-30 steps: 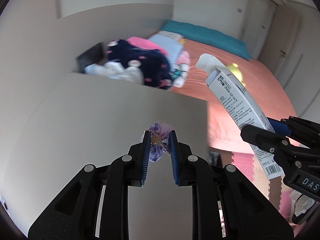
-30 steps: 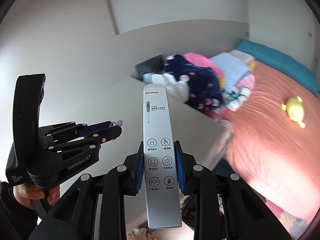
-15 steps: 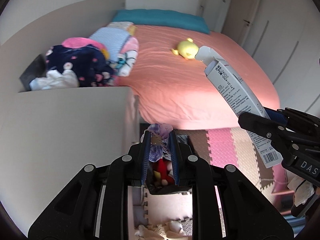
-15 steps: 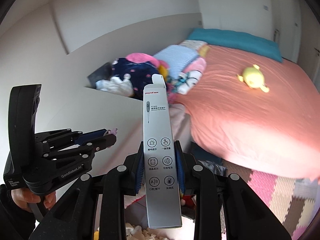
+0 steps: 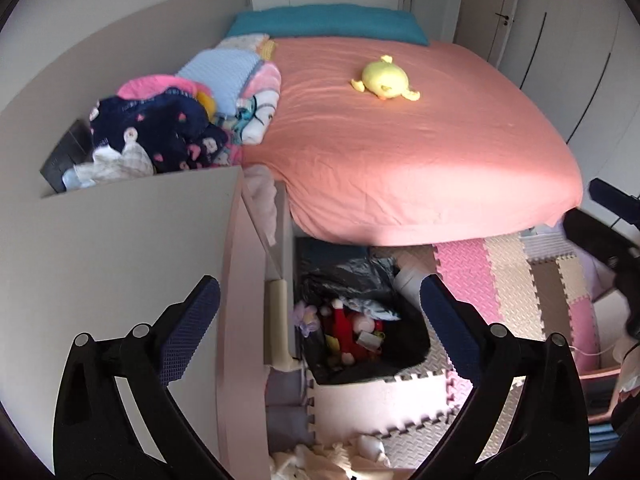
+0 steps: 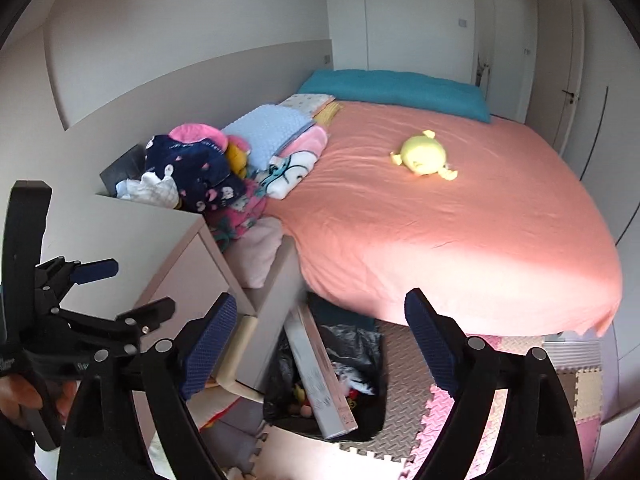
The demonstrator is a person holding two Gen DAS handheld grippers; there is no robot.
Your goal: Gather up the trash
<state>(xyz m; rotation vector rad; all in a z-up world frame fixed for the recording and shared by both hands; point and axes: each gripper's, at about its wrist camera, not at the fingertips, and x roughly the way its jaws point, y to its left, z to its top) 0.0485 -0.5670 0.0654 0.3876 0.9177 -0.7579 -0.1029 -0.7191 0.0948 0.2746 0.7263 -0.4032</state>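
Far left of the right wrist view, a hand holds the left gripper, its jaws having just sprung apart with nothing between them. In the left wrist view the same left gripper frames the lower half of the picture, blue pads spread wide, and the little purple wrapper sits just inside the left edge of the trash bin below, free of the pads. Left of that runs the pale desk, with a heap of clothes behind it in the upper left (dark blue with pink on top).

Moving to centre: the black-lined trash bin stands on the floor between the desk and the bed. In the right wrist view the long white box is in the bin, leaning with its top toward the desk side. The right gripper hangs above it, jaws just opened and parted wide, not touching the box.

On the bed lies a yellow plush toy. Lower right, foam floor mats in pink and beige cover the floor.
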